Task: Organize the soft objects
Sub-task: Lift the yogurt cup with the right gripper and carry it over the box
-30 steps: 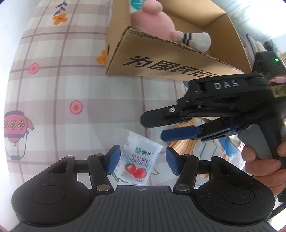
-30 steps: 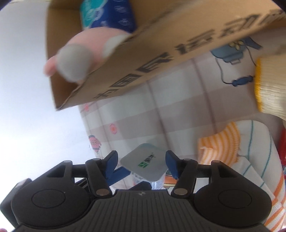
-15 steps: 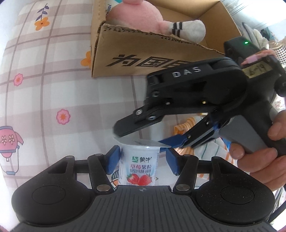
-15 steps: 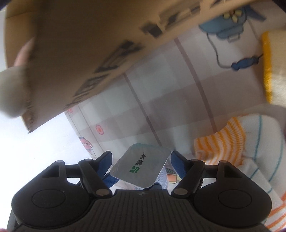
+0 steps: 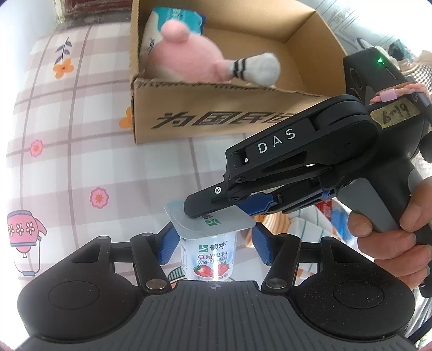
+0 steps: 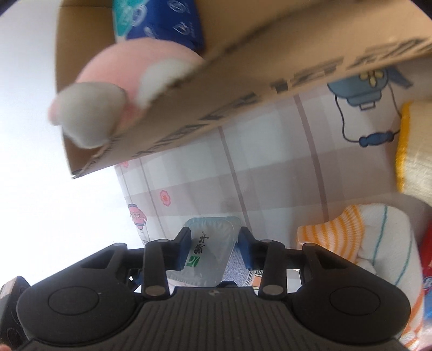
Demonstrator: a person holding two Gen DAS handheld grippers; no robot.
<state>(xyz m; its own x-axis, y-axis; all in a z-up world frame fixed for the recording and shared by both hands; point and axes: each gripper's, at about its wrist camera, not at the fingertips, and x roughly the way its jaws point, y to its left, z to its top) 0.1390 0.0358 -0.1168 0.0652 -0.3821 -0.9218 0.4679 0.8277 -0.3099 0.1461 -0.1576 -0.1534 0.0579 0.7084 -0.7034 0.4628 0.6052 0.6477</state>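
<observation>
A strawberry yogurt cup (image 5: 208, 253) with a foil lid (image 6: 213, 243) stands upright between the blue pads of my left gripper (image 5: 213, 244), which is shut on it. My right gripper (image 6: 215, 248) comes in from the right over the cup. Its jaws are closing, the lid is between them, and the pads (image 6: 185, 247) touch the lid's edges. In the left wrist view one black finger (image 5: 205, 208) of the right gripper lies across the lid. Behind stands an open cardboard box (image 5: 216, 118) holding a pink plush toy (image 5: 186, 62) and a blue tissue pack (image 6: 162, 24).
A checked tablecloth (image 5: 67, 135) with flower prints covers the table. An orange-striped white cloth (image 6: 332, 229) lies right of the cup, with a yellow-edged cloth (image 6: 413, 162) and a red packet (image 6: 428, 243) beyond. A person's hand (image 5: 391, 237) grips the right gripper's handle.
The cup went from tilted to upright between the left pads. The right gripper moved in over it, and its jaws opened wider, then narrowed onto the lid.
</observation>
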